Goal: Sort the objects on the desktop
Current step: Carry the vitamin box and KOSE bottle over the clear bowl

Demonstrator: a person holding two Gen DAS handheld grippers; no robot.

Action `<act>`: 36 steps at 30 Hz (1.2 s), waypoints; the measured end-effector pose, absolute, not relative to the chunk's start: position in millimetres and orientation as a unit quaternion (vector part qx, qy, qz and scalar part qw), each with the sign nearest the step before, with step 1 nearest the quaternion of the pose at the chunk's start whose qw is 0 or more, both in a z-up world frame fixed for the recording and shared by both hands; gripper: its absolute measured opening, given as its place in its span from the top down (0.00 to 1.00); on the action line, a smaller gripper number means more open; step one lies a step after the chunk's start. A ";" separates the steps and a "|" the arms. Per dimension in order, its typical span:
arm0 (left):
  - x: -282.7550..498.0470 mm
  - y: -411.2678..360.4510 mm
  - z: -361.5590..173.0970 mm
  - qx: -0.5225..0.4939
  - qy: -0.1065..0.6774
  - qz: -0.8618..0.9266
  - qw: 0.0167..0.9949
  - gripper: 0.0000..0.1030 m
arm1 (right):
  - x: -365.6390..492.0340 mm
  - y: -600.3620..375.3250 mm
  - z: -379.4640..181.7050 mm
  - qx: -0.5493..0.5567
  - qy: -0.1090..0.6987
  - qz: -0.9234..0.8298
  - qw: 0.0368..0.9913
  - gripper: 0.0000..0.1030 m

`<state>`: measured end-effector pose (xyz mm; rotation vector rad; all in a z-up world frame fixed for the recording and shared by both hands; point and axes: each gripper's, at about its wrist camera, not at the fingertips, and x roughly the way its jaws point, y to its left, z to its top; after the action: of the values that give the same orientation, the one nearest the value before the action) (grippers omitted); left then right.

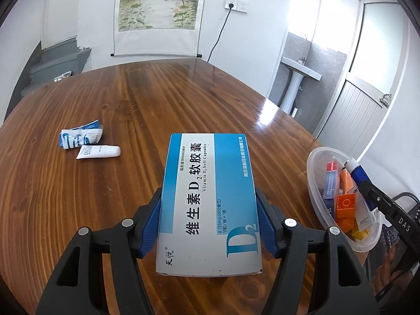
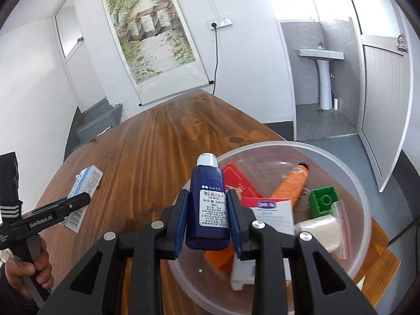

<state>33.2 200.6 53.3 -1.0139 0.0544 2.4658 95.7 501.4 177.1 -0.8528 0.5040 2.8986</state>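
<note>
My left gripper (image 1: 208,199) is shut on a blue and white vitamin D2 box (image 1: 208,204) and holds it above the wooden table (image 1: 131,99). The box also shows in the right wrist view (image 2: 84,191). My right gripper (image 2: 207,194) is shut on a dark blue bottle with a white cap (image 2: 208,207) over the left rim of a clear plastic bowl (image 2: 362,210). The bowl (image 1: 315,168) stands to the right of the box and holds an orange tube (image 2: 291,181), a green brick (image 2: 324,200), orange bricks (image 1: 346,207) and small boxes.
Two white and blue tubes (image 1: 86,144) lie on the table at the left. The table's right edge runs close behind the bowl. A scroll painting (image 1: 157,13) hangs on the far wall. A washbasin (image 2: 321,55) stands in the room at the right.
</note>
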 end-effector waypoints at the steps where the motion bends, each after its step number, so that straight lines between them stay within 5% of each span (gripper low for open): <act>1: 33.8 207.0 54.2 -0.370 0.023 0.897 0.239 0.35 | 97.9 507.6 176.1 -0.277 0.164 0.945 0.047 0.69; 36: 50.1 356.9 77.0 -0.350 0.120 0.855 0.363 0.35 | 101.8 584.8 168.4 -0.272 0.200 0.936 0.103 0.69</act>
<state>50.1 356.9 77.0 -0.9011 0.3096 2.2017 101.8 584.8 168.4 -0.8034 0.5898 2.7616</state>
